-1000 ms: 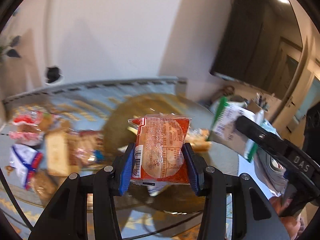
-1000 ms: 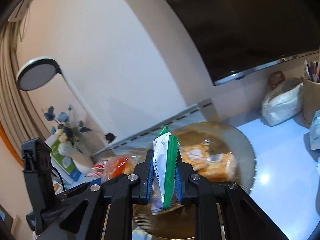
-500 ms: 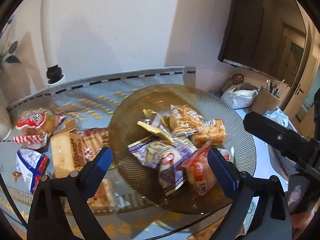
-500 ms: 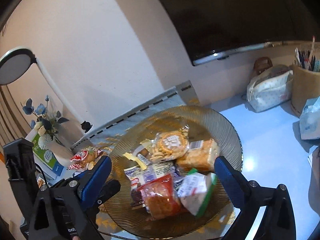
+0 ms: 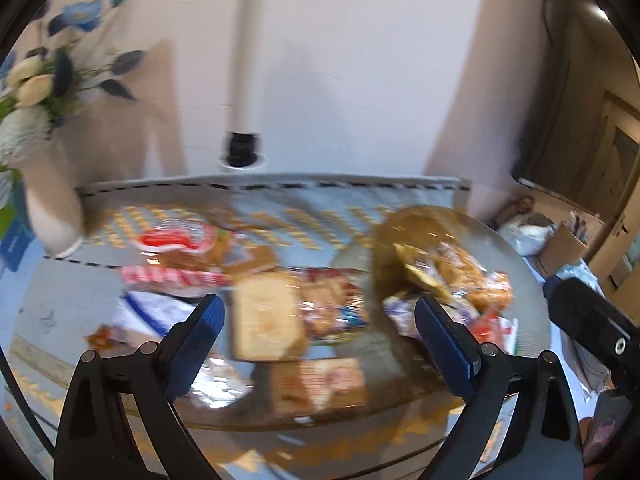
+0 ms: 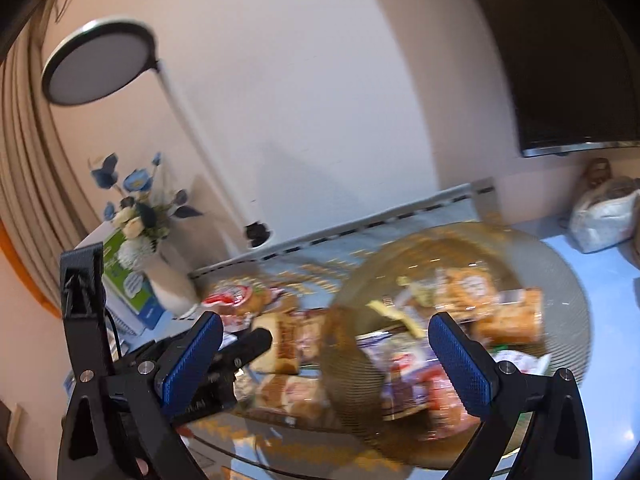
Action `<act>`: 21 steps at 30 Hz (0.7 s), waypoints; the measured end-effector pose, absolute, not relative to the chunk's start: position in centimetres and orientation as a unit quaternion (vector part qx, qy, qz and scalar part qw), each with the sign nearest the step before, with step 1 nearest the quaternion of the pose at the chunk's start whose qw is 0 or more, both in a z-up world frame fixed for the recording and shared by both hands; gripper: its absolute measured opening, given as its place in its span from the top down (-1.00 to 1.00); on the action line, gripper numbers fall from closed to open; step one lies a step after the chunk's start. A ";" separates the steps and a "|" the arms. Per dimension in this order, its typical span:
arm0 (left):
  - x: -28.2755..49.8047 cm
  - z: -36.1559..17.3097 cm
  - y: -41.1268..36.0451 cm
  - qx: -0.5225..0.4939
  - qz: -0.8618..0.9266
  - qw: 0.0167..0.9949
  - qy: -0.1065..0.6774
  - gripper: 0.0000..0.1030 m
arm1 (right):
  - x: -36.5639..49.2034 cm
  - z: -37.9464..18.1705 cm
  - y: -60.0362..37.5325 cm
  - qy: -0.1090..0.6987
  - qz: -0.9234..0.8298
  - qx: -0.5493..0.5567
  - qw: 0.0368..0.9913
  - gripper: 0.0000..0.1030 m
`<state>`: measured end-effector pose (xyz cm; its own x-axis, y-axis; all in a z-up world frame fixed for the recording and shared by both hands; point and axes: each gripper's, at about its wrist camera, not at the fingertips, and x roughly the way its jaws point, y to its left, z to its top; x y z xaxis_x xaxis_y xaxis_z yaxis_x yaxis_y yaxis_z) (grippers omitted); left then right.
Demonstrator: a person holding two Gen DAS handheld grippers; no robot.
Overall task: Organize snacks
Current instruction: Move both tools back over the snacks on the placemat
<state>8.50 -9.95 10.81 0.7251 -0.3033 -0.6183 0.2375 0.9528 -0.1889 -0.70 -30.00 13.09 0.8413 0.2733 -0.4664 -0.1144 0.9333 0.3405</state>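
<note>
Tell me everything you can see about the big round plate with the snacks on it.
The plate is a wide, round, shallow dish of amber-brown, see-through material with fine ribs circling its rim. It lies flat on a patterned blue and yellow mat, right of the loose snack packets. Several wrapped snacks are piled in it, among them an orange cracker pack and a red packet. Neither gripper touches it. The pictures are blurred, so finer detail is unclear.

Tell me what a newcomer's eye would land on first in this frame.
Likely the wide-open blue-padded left tool and right tool, both empty, framing the scene. Behind them sits a ribbed amber glass plate heaped with snack packets, with more packets loose on the patterned mat to its left. A vase of blue and white flowers stands at far left.
</note>
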 end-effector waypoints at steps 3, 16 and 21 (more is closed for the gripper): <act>9.1 10.9 -6.5 -0.062 -0.127 0.930 0.340 -0.86 | -0.3 13.0 -27.8 0.267 0.114 0.146 0.946 -0.99; 12.3 6.0 3.9 -0.100 -0.093 0.916 0.377 -0.86 | 2.0 6.7 -19.6 0.326 0.116 0.142 0.927 -0.99; 13.3 3.0 4.5 -0.100 -0.119 0.903 0.400 -0.86 | 2.8 3.8 -18.4 0.340 0.074 0.133 0.928 -0.99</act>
